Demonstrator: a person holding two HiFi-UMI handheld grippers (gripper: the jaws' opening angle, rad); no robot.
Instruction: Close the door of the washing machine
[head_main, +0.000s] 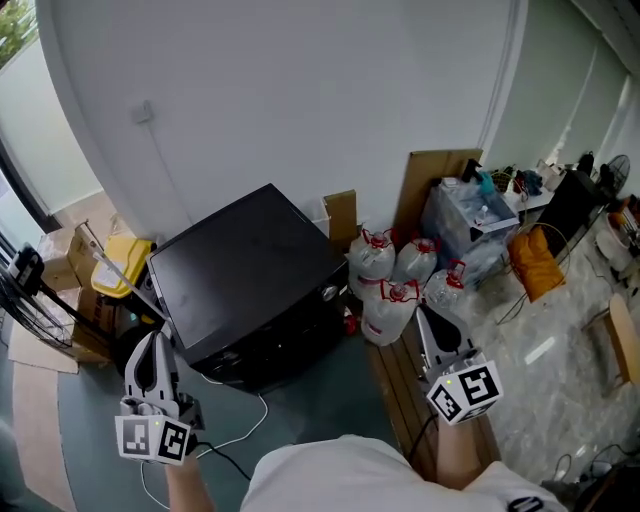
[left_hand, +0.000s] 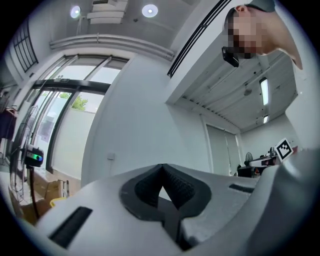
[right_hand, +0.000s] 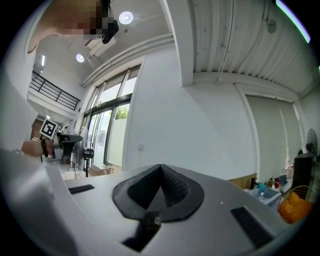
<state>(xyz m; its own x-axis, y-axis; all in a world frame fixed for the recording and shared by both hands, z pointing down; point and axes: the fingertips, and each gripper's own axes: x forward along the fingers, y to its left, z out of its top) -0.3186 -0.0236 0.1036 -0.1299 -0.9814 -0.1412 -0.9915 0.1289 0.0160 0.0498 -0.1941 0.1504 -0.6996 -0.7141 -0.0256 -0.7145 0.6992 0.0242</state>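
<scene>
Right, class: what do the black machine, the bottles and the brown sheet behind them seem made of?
Machine: painted metal or plastic, hard to tell; smooth black top with a soft sheen.
Bottles: likely clear plastic; see-through walls, red caps.
Sheet: cardboard, by its flat, matte brown face.

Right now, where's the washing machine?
Head view, left of centre: the black washing machine stands by the white wall, a yellow object to its left and clear water jugs to its right.

The head view looks steeply down; the 2 gripper views face level at the white wall (right_hand: 200, 130), which all 3 share.
</scene>
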